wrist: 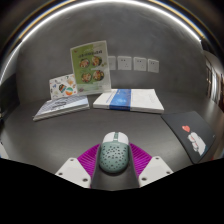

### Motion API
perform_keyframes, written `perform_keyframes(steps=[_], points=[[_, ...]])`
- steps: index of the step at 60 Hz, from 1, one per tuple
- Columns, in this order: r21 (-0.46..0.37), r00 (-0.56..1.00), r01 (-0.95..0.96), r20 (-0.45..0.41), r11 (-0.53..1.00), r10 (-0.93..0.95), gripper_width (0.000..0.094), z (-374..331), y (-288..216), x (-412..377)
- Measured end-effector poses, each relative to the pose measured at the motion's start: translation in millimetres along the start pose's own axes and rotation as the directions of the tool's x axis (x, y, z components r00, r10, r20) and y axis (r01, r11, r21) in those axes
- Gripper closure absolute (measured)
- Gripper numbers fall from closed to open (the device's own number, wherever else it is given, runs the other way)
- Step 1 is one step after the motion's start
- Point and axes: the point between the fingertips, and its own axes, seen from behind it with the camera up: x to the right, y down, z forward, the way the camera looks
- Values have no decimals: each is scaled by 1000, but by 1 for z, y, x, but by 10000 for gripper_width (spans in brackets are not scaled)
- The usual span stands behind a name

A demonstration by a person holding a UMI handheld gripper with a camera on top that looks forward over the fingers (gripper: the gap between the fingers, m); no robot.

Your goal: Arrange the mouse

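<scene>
Grey tabletop (60, 135) runs back to a pale wall with switch plates (133, 63), and a leaflet (90, 68) stands propped upright, likely so it can be read. Flat ahead lie an open booklet (60, 105) and a blue-and-white book (128, 99), with a dark mouse pad (190, 133) off to the right. No containers are visible. The gripper (112, 170) is narrowly open, its purple pads (89, 160) pressed on the speckled mouse (113, 152), probably to carry it.
</scene>
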Motion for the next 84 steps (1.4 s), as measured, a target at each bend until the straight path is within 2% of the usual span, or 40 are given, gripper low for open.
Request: perform_keyframes(steps=[1,2,3,8,19,22,24,28,34,40,48,55,60,69,70,75,77,84], points=[[-6,1000,-3,2,1000,3,467,0,0,-1],[-11,1000,-9,6,1000,9,414,-1,0,-2],[-16,1000,-14,16,1000,15,489,-1,0,-5],[-14,996,-33,83,999,34,496,-10,-10,-23],[241,995,41,80,970,-62,497,-73,-133,23],[318,994,87,38,944,-104,500,-96,-170,58],[343,990,132,-8,930,-138,500,-108,-196,89],[369,983,181,-90,912,-158,502,-122,-211,154],[321,987,146,-117,936,-113,502,-107,-192,246],[188,998,60,-39,980,-54,501,-52,-135,311],[7,999,18,49,1000,-19,498,9,-64,344],[-58,991,88,109,994,-82,498,27,-33,343],[-67,988,76,138,995,-66,485,28,-33,342],[-79,984,82,168,993,-68,360,32,-33,340],[-87,982,86,177,993,-69,271,29,-32,339],[-102,974,73,221,992,-49,36,14,-31,334],[-95,971,61,235,994,-37,105,5,-33,334],[-55,970,19,243,998,-5,94,-37,-38,351]])
